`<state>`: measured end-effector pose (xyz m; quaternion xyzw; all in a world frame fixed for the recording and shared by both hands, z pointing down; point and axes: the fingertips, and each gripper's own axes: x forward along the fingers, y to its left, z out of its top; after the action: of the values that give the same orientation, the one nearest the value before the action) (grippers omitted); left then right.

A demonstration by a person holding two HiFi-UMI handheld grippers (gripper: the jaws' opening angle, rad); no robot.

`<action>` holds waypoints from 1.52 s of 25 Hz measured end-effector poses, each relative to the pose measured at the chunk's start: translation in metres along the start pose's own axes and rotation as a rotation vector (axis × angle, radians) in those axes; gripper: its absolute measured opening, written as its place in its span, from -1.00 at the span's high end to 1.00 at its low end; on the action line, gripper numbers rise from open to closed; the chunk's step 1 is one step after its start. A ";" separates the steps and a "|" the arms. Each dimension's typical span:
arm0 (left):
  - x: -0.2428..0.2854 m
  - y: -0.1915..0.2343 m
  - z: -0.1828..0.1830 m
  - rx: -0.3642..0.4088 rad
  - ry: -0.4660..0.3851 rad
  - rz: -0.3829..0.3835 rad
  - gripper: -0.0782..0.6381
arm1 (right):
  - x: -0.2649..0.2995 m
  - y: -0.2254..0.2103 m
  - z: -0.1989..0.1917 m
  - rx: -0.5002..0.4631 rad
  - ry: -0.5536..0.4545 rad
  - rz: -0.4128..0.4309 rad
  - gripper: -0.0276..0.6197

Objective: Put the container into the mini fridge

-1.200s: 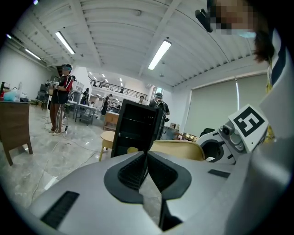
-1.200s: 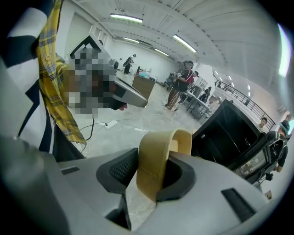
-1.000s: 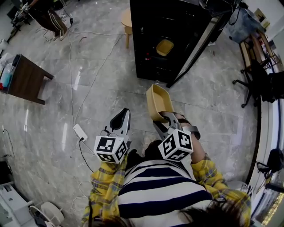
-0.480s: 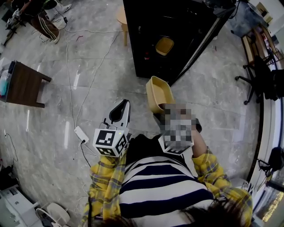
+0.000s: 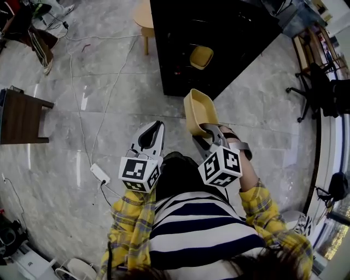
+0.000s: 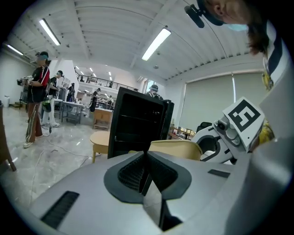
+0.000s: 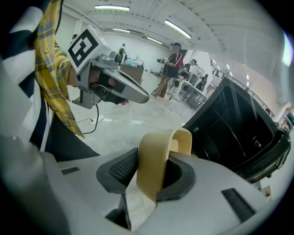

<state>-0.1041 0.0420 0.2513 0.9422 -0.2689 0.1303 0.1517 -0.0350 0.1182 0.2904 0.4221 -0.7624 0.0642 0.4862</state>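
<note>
A black mini fridge stands open ahead on the floor, with one yellow container lying inside it. My right gripper is shut on the rim of a second yellow container, held in the air just short of the fridge's front. In the right gripper view the container's wall sits pinched between the pads, with the fridge beyond it. My left gripper hangs beside it, shut and empty; its pads meet in the left gripper view.
A round wooden stool stands left of the fridge. A dark brown table is at far left. A power strip and cables lie on the marble floor. Office chairs stand at right. People stand in the background.
The fridge has come closer in the head view. The right gripper has carried the yellow container forward toward its front. The left gripper has kept alongside, still shut.
</note>
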 end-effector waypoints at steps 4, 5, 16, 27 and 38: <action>0.027 0.014 0.003 0.017 0.013 -0.062 0.69 | 0.015 -0.026 0.002 0.007 0.050 -0.030 0.53; 0.033 0.017 0.002 0.019 0.020 -0.078 0.69 | 0.019 -0.031 0.003 0.011 0.062 -0.037 0.53; 0.098 0.039 0.002 0.062 0.055 -0.144 0.69 | 0.050 -0.092 -0.007 0.003 0.120 -0.093 0.52; 0.158 0.046 0.010 0.033 -0.005 -0.059 0.69 | 0.085 -0.152 -0.029 -0.105 0.107 -0.071 0.52; 0.209 0.050 0.009 0.026 -0.022 0.043 0.69 | 0.113 -0.221 -0.038 -0.244 0.086 -0.115 0.52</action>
<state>0.0420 -0.0999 0.3219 0.9395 -0.2891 0.1265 0.1336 0.1279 -0.0682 0.3312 0.3997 -0.7174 -0.0391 0.5692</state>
